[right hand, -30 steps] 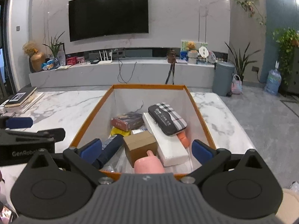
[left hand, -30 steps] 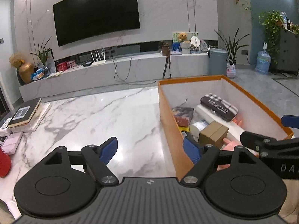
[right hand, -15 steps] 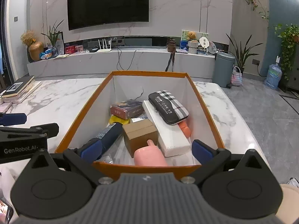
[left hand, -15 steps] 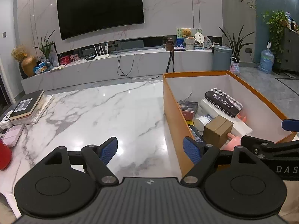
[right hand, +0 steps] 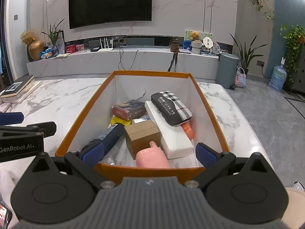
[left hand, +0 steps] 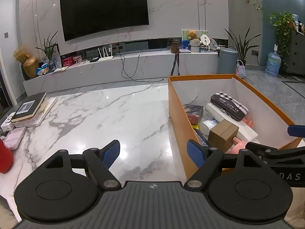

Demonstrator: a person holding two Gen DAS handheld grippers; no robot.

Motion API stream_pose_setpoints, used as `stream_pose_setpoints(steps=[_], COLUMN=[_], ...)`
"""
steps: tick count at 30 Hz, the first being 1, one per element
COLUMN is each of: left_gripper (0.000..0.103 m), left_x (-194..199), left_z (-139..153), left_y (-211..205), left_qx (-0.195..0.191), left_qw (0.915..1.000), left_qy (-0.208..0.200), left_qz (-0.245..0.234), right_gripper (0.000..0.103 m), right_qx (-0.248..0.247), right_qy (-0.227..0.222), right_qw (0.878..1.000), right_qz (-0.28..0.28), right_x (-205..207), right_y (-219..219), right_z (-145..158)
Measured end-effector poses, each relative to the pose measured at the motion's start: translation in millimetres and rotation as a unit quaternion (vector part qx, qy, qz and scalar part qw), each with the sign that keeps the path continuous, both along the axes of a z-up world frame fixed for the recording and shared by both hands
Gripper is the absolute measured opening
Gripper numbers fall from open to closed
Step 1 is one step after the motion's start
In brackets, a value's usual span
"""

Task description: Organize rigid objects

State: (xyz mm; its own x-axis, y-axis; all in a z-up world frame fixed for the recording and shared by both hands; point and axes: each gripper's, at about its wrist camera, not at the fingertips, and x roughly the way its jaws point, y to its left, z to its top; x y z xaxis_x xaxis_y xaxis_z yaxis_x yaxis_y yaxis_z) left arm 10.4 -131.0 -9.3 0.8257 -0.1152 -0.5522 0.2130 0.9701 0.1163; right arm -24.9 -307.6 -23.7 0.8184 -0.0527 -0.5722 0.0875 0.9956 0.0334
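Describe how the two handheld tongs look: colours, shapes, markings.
Both tongs, left and right, match: ribbed grey body, two round black discs, black angular linkage arms with silver pivot screws, blue textured fingertips. White lettering "GenRobot.AI" marks the left one's side. No cables or sleeves visible.

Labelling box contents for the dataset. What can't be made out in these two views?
- Yellow item: right wrist view, mostly under the red booklet and navy umbrella.
- Pink bottle: base cut off by the orange box near wall.
- Plaid case: print too small to read.
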Motion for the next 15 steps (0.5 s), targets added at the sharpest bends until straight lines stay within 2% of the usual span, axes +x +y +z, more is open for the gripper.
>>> stream_pose_setpoints(steps=[15], left_gripper=[0.093], left_x=[-0.2], left_z=[1.8], left_y=[0.0], left_qx=[-0.002], left_qw=[1.0], left_qy=[-0.001], left_qz=[-0.001], right_gripper=[0.101], right_qx=[0.004], right_qy=[0.0], right_qw=[1.0], right_qz=[-0.004], right_x=[-0.3], right_y=[2.1], right_z=[0.1])
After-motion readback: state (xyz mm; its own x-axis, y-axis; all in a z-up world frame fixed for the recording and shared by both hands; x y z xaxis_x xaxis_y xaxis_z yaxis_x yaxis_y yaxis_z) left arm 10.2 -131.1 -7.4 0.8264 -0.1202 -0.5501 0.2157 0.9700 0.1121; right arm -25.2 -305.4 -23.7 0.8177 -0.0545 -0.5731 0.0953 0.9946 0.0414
